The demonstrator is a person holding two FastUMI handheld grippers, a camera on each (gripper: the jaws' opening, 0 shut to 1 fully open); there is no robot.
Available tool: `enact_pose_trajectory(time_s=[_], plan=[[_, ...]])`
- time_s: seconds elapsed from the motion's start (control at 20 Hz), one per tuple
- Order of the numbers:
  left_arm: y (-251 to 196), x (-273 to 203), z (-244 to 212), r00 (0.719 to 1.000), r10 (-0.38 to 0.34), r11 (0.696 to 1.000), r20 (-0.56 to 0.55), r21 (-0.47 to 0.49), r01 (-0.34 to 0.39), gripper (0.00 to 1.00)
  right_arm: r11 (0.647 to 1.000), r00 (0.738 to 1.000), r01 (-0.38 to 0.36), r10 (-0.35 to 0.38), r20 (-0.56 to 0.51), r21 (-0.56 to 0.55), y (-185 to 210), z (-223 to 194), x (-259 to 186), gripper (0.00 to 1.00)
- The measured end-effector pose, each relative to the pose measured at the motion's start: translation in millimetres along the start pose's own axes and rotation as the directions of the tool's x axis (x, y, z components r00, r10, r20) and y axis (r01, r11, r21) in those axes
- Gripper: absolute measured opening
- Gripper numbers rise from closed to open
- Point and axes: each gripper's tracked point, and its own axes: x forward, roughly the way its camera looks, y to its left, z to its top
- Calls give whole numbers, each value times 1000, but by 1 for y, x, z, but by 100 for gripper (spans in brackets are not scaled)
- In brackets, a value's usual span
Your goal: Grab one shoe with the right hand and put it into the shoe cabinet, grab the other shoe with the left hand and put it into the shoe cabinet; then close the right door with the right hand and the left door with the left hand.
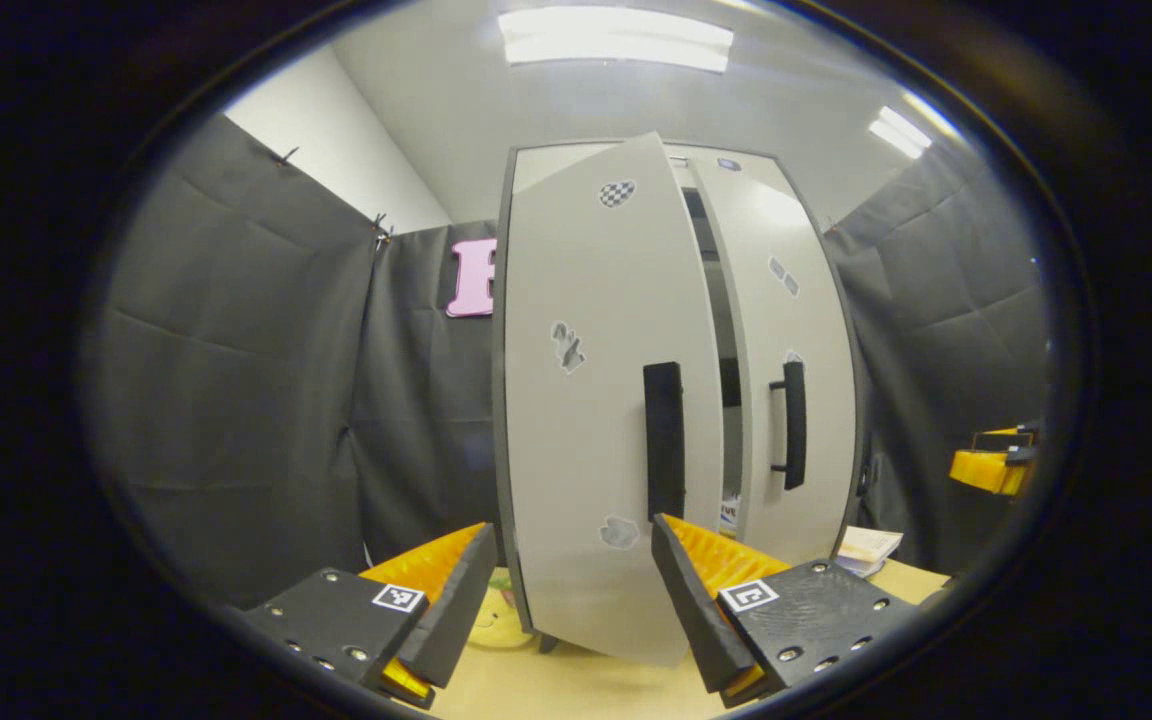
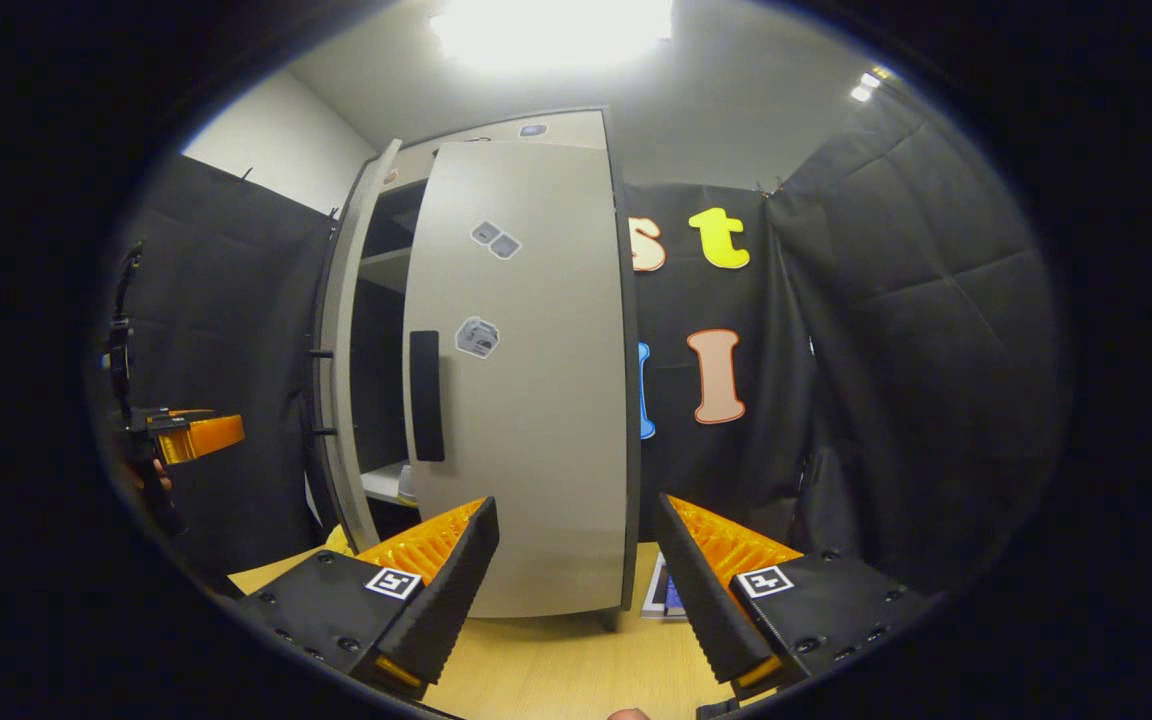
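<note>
Your left tool and right tool, both spread and empty, face the smooth grey shoe cabinet, its flat doors ajar, on the wooden surface.

Shoe cabinet interior mostly hidden behind its doors, door stickers too small to tell

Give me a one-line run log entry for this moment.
pale grey two-door shoe cabinet: doors ajar | left gripper: open | right gripper: open | phase: door closing
</note>
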Motion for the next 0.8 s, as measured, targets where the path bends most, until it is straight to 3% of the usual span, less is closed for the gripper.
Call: enact_pose_trajectory(time_s=[0.45,0.8], plan=[[17,-53,5,999,-35,999,20,30,34,90,1000,999,-15,15,31,-14,55,6,-38,99],[18,-61,4,999,-41,998,23,43,40,91,1000,999,-15,16,37,-14,68,5,-53,99]])
